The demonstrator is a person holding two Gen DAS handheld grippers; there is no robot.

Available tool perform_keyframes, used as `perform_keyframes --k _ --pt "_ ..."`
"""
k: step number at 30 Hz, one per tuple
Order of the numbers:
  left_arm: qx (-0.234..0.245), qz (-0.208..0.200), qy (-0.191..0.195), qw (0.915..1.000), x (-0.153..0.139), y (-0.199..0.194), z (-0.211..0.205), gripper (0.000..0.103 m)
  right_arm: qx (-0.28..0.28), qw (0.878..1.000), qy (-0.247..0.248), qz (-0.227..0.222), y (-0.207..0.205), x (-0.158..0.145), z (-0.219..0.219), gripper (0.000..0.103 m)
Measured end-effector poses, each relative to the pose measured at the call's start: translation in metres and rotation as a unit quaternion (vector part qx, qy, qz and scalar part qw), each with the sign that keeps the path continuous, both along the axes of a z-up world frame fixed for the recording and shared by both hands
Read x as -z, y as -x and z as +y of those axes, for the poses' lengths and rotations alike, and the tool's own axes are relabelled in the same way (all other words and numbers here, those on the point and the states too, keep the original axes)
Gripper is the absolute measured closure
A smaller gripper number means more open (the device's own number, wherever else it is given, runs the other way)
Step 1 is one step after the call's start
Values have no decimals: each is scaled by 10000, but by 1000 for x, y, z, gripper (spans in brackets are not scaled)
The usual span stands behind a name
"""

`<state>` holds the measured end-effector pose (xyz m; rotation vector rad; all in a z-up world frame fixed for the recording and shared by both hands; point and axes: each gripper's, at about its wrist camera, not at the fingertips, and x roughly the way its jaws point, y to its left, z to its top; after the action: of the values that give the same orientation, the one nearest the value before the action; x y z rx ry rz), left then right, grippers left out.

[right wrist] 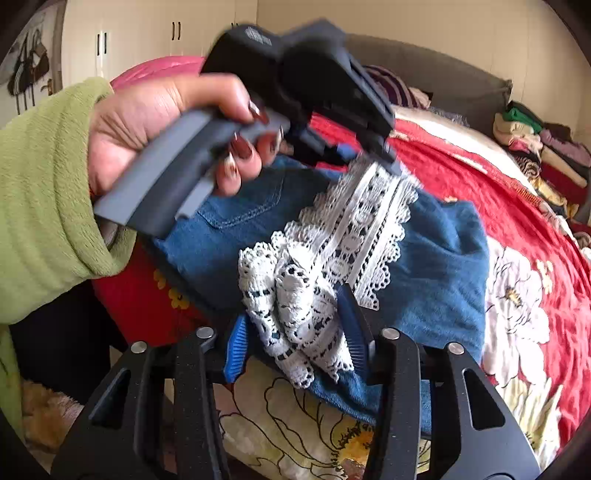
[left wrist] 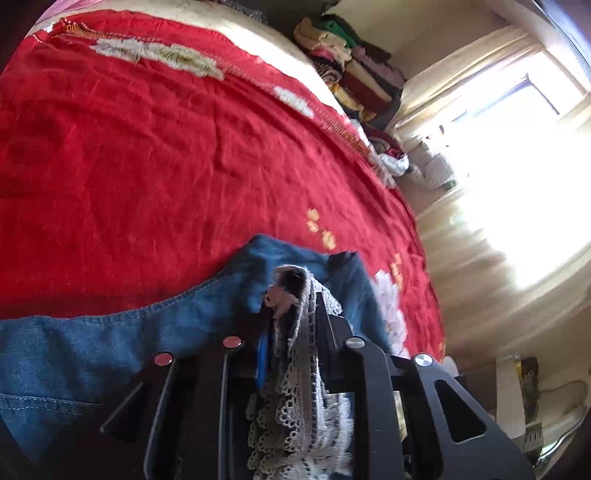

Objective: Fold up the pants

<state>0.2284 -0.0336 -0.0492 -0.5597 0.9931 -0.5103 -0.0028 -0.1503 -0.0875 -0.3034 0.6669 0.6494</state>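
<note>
A pair of blue denim pants [right wrist: 443, 251] with a white lace trim [right wrist: 354, 236] lies near the edge of a bed covered by a red bedspread [left wrist: 147, 147] with white and yellow flowers. Both grippers are on the lace end of the pants, close together.

In the right wrist view, the right gripper [right wrist: 295, 332] has a bunched wad of the lace trim between its blue pads [right wrist: 236, 343], with denim under it. The jaws stand clenched on that lace, the pads pressing it from both sides. Further along the same strip of lace, the left gripper [right wrist: 373, 155] comes down from above, held in a hand [right wrist: 147, 125] with painted nails and a green sleeve [right wrist: 44, 206]. Its tips meet the lace where the trim runs up from the denim.

In the left wrist view, the left gripper [left wrist: 291, 314] has the lace drawn up between its black fingers, and the trim hangs down over the gripper body toward the camera. The jaws are narrow and grasp the lace, with the denim of the pants spread behind and to the left on the bedspread.

Beyond the bed, a stack of folded clothes [left wrist: 354, 74] sits against the wall near a bright window [left wrist: 517, 184]. White cupboard doors [right wrist: 147, 33] show behind the hand in the right wrist view.
</note>
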Motion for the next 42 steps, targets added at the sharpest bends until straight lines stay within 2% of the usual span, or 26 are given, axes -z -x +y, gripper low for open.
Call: perform_keyframes --k 1,6,11,14,17,20,23,26,30,35,42 --pt "3 -60 12 10000 -4 2 1 85 -2 10000 -22 29 -2 1 -1 86" --pt "-136 -609 -260 9977 -34 15 15 85 -215 9996 -164 -99 -2 -14 4 87" --pt "-248 -467 -484 9974 -21 13 27 85 -464 9988 156 -90 -5 -2 24 87" --pt "-322 -316 -583 9973 -2 8 30 84 -534 9983 223 19 -8 7 28 81" --pt "-493 -211 -522 9972 11 6 37 75 -635 9979 81 37 -6 3 25 72" --pt "-678 -265 -480 9962 9 10 45 64 -679 9972 -293 113 -4 -6 13 60" --pt "-751 -452 -571 9945 -6 23 53 57 -554 9958 -725 73 -1 -21 -9 50" --pt "-768 -631 -769 9921 -22 44 59 53 -194 9956 -912 -56 -4 -31 -35 48" --pt "-743 -717 -848 9910 -31 79 63 52 441 9939 -1012 19 -19 -31 -69 48" --pt "-763 -553 -598 9937 -22 128 60 49 975 9905 -940 248 -32 -20 -89 48" --pt "-382 -113 -322 9987 0 166 35 49 932 9940 -537 196 -32 -11 -83 50"
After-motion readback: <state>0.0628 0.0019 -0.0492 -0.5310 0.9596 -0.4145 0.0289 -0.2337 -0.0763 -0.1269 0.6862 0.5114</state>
